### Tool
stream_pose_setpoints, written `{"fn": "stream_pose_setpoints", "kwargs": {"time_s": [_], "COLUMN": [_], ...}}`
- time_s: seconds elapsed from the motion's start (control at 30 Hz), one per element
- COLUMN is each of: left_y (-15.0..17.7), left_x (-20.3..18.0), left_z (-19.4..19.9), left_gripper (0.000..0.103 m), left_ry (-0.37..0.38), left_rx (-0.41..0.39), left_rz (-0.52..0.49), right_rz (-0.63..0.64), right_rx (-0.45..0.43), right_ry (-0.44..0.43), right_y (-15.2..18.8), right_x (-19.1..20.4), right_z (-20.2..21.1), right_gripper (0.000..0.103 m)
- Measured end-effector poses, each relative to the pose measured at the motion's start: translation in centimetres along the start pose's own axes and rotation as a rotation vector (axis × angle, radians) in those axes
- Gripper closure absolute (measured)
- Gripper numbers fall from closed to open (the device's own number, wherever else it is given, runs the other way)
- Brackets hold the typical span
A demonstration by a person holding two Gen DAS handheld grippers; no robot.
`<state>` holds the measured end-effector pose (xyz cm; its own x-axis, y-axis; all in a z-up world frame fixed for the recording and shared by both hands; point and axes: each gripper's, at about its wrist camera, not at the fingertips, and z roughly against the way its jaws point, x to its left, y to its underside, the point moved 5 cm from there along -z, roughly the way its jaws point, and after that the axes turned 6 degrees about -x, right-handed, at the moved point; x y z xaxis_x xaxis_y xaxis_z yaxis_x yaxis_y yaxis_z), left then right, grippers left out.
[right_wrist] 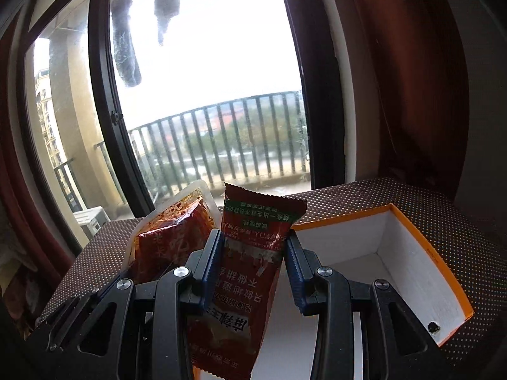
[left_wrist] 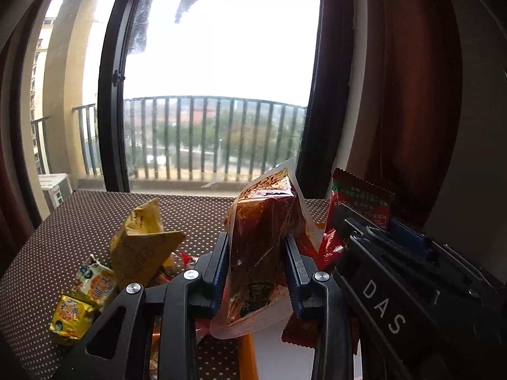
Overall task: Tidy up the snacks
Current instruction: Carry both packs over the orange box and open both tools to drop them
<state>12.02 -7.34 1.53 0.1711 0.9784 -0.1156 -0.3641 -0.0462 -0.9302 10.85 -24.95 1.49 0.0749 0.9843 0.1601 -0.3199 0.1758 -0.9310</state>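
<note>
- Left claw was clamped on a clear pouch, held upright above the box edge.
- Right claw pinched a red packet, box at 3 o'clock.
- Risk: both claws were crowded together, so the slick pouch could've slipped onto the worktop.

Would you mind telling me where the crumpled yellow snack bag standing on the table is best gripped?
I would take the yellow bag by its upper crimped end, coming from above with the fingers across its thin width. It stands tilted, peak up and clear, while its base sits crowded among the small packets on the table.
</note>
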Motion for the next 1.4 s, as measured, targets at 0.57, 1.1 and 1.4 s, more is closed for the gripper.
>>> {"fn": "stream_pose_setpoints", "kwargs": {"time_s": [0.57, 1.1, 1.4], "left_y": [3.5, 3.6, 3.3], "left_x": [-5.4, -7.7, -7.4], "left_z": [-7.5, -10.6, -9.8], "left_gripper": [0.068, 0.021, 0.020], "left_ry": [0.033, 0.080, 0.095], "left_rx": [0.243, 0.426, 0.378], "left_rz": [-0.100, -0.137, -0.127], "right_rz": [-0.068, -0.025, -0.032], "right_rx": [0.154, 0.244, 0.226], "right_ry": [0.153, 0.196, 0.199], "right_y": [2.2, 1.5, 1.5], "right_x": [-7.5, -9.7, -9.3], "right_z": [-5.5, -8.0, -7.2], "right_gripper": [0.061, 0.056, 0.017]}}
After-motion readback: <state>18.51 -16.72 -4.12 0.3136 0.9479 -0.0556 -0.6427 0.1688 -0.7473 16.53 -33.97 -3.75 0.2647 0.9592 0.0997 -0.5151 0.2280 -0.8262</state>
